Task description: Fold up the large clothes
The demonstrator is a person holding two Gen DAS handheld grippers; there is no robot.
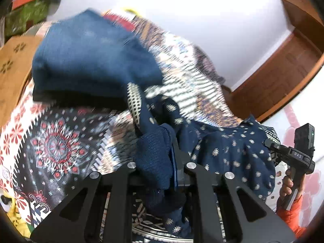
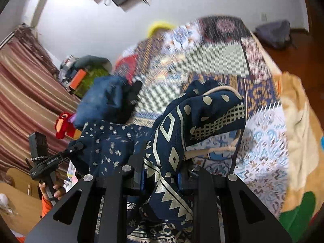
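A large navy garment with cream prints (image 1: 232, 147) (image 2: 172, 125) hangs stretched between my two grippers above the bed. In the left wrist view my left gripper (image 1: 164, 162) is shut on a bunched navy part with a knit cuff. In that view, far right, a hand holds the right gripper (image 1: 270, 144), which pinches the garment's other edge. In the right wrist view my right gripper (image 2: 162, 170) is shut on a fold with diamond and zigzag borders. The left gripper (image 2: 78, 146) shows at the left of that view, clamped on the dotted cloth.
A patterned bedspread (image 1: 50, 141) (image 2: 263, 158) covers the bed below. A stack of folded blue clothes (image 1: 91, 56) (image 2: 101, 101) lies on it. A red plush toy (image 2: 63, 124), a striped curtain (image 2: 24, 93), a beige blanket (image 2: 299, 141) and a wooden door (image 1: 283, 70) surround the bed.
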